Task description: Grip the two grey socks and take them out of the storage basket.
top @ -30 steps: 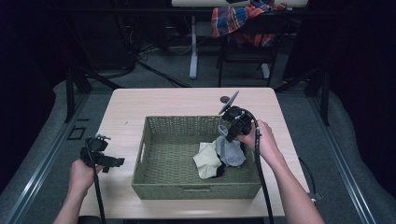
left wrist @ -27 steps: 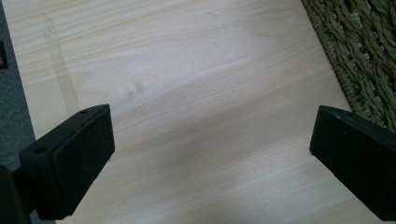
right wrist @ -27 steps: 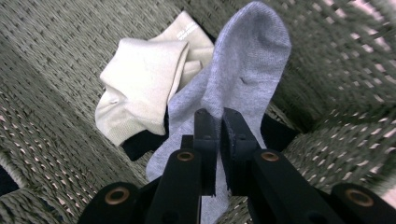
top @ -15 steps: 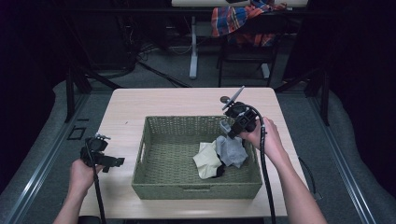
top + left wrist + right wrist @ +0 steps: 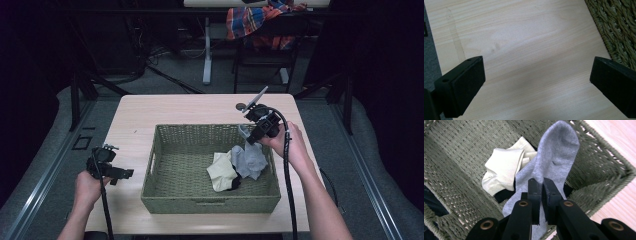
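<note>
The right gripper (image 5: 541, 195), jaws clamped on a grey sock (image 5: 554, 160) hanging centre-frame over the wicker basket (image 5: 461, 150), pinches one edge, so this light, limp fabric will likely dangle and swing while the left gripper (image 5: 536, 85) gapes idle.

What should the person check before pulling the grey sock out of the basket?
1. Right gripper shut on the grey sock: ok.
2. Sock free of the basket: not ok, its lower part lies inside.
3. Cream sock clear of the grey one: not ok, they touch.
4. Whether the dark cloth underneath is snagged: cannot tell.
5. Left gripper open over the table, ready to help: ok.
</note>
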`<action>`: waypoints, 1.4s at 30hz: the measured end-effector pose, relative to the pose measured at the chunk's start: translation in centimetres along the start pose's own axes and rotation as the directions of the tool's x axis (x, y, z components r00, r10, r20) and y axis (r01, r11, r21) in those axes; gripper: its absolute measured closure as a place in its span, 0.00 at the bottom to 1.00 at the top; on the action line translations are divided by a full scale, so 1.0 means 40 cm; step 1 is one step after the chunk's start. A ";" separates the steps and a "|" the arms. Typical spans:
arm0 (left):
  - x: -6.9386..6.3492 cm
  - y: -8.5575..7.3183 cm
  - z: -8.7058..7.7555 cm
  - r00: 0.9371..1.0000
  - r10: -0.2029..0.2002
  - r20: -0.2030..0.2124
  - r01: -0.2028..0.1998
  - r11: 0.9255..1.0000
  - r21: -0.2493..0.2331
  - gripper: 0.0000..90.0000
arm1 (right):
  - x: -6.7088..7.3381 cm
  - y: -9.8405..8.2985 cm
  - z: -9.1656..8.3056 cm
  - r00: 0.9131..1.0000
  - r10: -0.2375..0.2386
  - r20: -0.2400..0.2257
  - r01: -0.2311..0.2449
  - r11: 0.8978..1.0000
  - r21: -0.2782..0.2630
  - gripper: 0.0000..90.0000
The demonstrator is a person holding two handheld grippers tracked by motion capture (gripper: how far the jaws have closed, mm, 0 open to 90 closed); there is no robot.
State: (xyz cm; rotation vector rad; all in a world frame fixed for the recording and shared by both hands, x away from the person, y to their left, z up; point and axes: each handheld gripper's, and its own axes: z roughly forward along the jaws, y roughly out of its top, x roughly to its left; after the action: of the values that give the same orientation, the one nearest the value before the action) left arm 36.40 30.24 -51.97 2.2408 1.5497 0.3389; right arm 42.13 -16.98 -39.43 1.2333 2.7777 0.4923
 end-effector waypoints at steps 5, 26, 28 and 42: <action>0.002 0.000 0.000 1.000 -0.003 0.001 0.003 1.000 0.003 0.00 | -0.006 0.006 -0.029 1.000 0.008 0.007 -0.007 1.000 -0.027 0.95; 0.002 -0.001 0.003 1.000 -0.002 -0.001 0.002 1.000 0.006 0.00 | -0.026 -0.006 -0.118 0.998 0.046 0.044 -0.042 0.994 -0.102 0.95; 0.002 -0.001 0.003 1.000 -0.002 0.000 0.002 1.000 0.007 0.00 | -0.031 -0.012 -0.125 0.997 0.055 0.046 -0.050 0.993 -0.108 0.95; 0.003 -0.001 0.005 1.000 -0.004 0.002 0.004 1.000 0.009 0.00 | -0.093 -0.070 -0.156 0.992 0.113 0.060 -0.107 0.989 -0.103 0.95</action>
State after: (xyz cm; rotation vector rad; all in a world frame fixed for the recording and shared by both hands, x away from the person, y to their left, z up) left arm 36.49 30.32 -52.16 2.2434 1.5577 0.3298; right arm 41.51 -23.10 -34.67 1.3600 2.6074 0.5803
